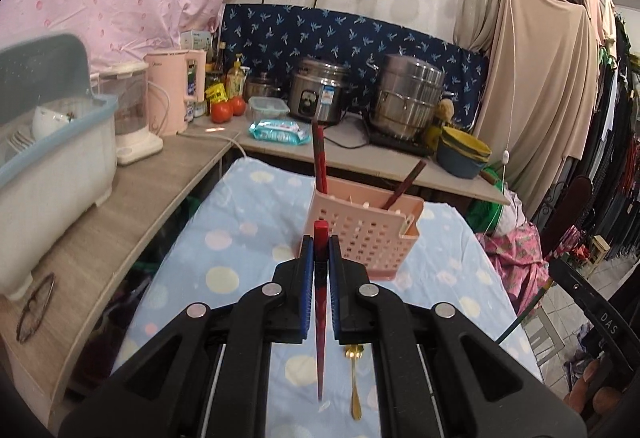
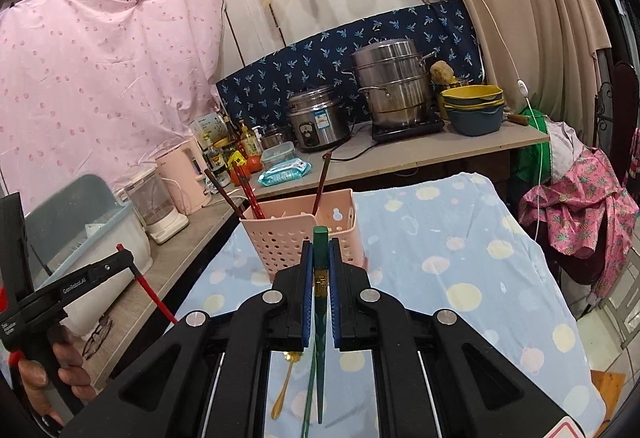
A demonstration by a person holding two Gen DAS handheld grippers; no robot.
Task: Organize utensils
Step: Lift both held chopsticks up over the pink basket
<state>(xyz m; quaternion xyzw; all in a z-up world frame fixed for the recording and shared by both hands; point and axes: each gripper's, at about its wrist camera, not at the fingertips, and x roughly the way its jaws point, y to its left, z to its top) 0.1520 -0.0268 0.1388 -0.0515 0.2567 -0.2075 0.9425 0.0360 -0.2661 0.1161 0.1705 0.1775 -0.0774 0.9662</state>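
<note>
A pink perforated utensil holder (image 1: 366, 234) stands on the blue dotted cloth; it also shows in the right wrist view (image 2: 298, 234) and holds several dark red chopsticks (image 2: 248, 194). My left gripper (image 1: 321, 248) is shut on a red chopstick (image 1: 320, 318), held above the cloth just short of the holder. My right gripper (image 2: 320, 252) is shut on a green chopstick (image 2: 319, 338), close in front of the holder. A gold spoon (image 1: 355, 382) lies on the cloth below the grippers, also in the right wrist view (image 2: 284, 386). The left gripper shows at lower left in the right wrist view (image 2: 120, 262).
A wooden counter (image 1: 132, 206) runs along the left with a dish rack (image 1: 52, 166), blender and pink kettle (image 1: 172, 90). The far counter holds a rice cooker (image 1: 318, 90), steel steamer (image 1: 408, 98), wipes pack and stacked bowls (image 1: 464, 154). Glasses (image 1: 36, 306) lie on the counter.
</note>
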